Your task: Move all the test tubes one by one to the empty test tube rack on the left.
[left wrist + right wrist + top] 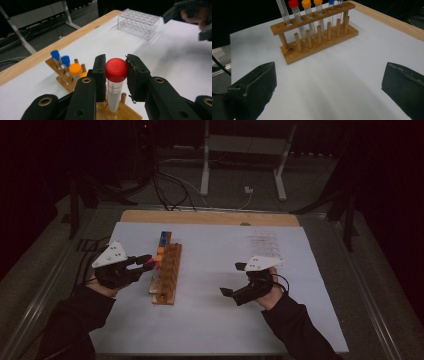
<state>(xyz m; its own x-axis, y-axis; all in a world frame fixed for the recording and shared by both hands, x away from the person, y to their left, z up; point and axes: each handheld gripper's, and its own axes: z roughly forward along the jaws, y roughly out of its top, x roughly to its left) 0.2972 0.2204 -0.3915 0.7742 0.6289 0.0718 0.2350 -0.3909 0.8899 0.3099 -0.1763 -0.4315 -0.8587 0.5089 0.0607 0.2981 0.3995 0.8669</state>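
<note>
High view: my left fingers (149,263) are at the wooden rack (167,275) on the white worktop (225,320).
The rack stands near the worktop's left side. In the left gripper view my left fingers sit on both sides of the red-capped tube (115,82), close to its cap; I cannot tell if they squeeze it yet. The tube stands upright in the rack. It looks light, thin and smooth, so it may slip. Holding just under the cap seems best. My right fingers (329,87) are wide open and hold nothing.

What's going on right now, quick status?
Left hand-held gripper around red-capped tube, tube seated in wooden rack; contact unclear. Right hand-held gripper open, holding nothing. Nothing in the way.
</note>
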